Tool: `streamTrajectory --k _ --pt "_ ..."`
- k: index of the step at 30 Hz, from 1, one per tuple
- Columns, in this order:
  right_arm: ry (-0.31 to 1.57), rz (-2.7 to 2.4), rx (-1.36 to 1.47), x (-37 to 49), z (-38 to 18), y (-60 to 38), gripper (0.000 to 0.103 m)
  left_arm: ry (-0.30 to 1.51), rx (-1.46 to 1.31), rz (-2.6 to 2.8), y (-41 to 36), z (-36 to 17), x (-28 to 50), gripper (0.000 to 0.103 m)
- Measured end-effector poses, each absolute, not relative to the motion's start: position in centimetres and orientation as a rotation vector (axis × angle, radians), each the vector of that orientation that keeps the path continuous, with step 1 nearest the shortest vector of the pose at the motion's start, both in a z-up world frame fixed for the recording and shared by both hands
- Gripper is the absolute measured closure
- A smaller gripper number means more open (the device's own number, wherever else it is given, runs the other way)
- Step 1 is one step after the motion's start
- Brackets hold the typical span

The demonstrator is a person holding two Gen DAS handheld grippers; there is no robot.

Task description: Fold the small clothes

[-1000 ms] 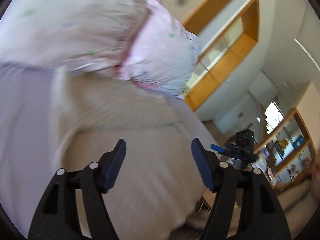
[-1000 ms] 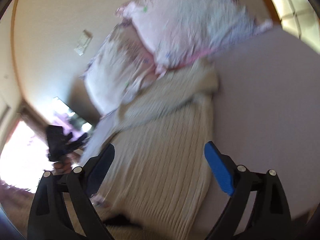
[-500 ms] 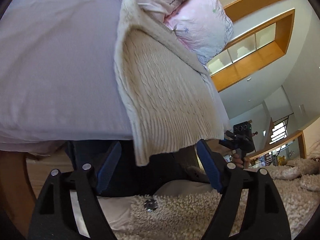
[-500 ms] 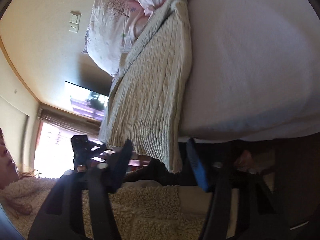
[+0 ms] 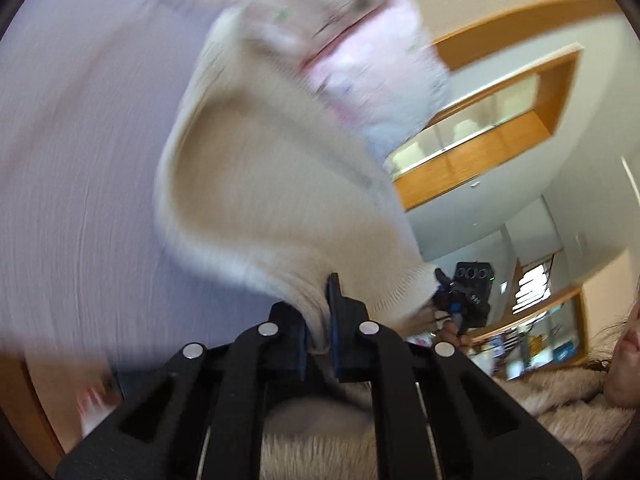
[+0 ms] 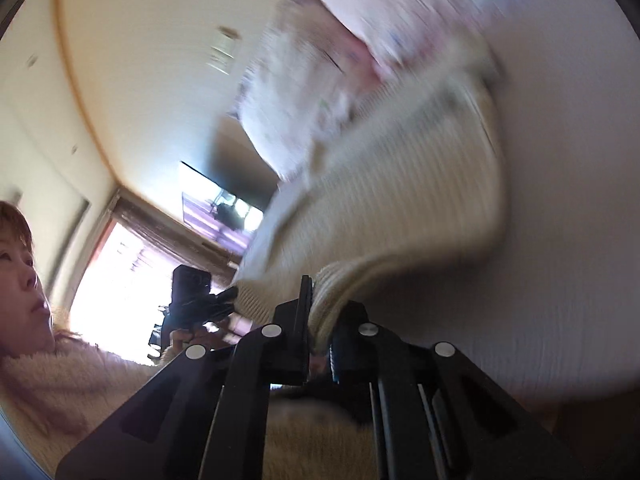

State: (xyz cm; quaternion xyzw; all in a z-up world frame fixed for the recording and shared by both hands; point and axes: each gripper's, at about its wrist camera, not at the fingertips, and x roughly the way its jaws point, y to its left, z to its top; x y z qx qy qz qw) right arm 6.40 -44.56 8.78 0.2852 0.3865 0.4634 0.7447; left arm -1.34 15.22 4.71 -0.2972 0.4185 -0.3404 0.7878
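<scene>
Left wrist view, lower centre: the left gripper [image 5: 320, 320] has its two fingers drawn close together, pinching the ribbed hem of a cream knit sweater [image 5: 256, 184] between the blue pads [image 5: 334, 320]; the cloth bunches in the narrow gap and rises from it. From the pinch the sweater sweeps up through the middle of the frame, its hem lifted and its upper part lying toward the pillows [image 5: 372, 80], which are pink and white and sit at upper centre, heavily blurred. The pale lilac bed sheet [image 5: 80, 200] fills the left half of the frame under the garment. At centre right the right gripper [image 5: 452, 300] shows small, meeting the far corner of the same hem. Wood-trimmed wall openings occupy the upper right.

Right wrist view, lower centre: the right gripper [image 6: 318, 320] is likewise nearly closed, its fingers clamping a fold of the sweater [image 6: 400, 208] hem. The knit fans up and to the right from the grip, toward the pillows [image 6: 360, 60] at upper centre. The bed sheet [image 6: 560, 240] fills the right side. At centre left the left gripper [image 6: 224, 296] shows as a dark shape at the other hem corner, in front of a bright window. Motion blur softens both views, so knit detail farther up the garment cannot be resolved.
</scene>
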Motion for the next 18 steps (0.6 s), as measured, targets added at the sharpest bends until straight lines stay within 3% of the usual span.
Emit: streamTrajectory --k 7,11,12,13,14,15,16,18 --pt "0.637 0.804 0.591 22.0 14.6 -41.7 0.095 0.639 -0.616 -0.580 15.7 11.2 13.6 0.094" --pt "0.788 0.500 0.542 30.9 10.6 -38.7 0.092 0.695 -0.572 -0.422 14.1 9.6 23.1 0.089" --pt "0.850 0.440 0.540 31.9 9.5 -38.4 0.081 0.712 -0.565 -0.399 14.1 9.2 23.7 0.087" --pt "0.882 0.395 0.554 32.2 8.7 -38.5 0.060 0.734 -0.579 -0.389 14.3 8.7 24.3 0.074" --pt "0.860 0.388 0.591 31.6 8.3 -39.0 0.047 0.747 -0.610 -0.396 15.0 8.3 24.3 0.055" --pt "0.817 0.390 0.605 30.8 8.4 -39.5 0.018 0.743 -0.632 -0.408 16.1 8.0 23.9 0.045" --pt "0.754 0.387 0.602 29.8 8.8 -40.1 0.004 0.736 -0.623 -0.402 16.7 7.9 23.4 0.035" --pt "0.709 0.399 0.600 28.9 9.1 -40.7 0.004 0.776 -0.567 -0.384 18.0 7.2 22.6 0.033"
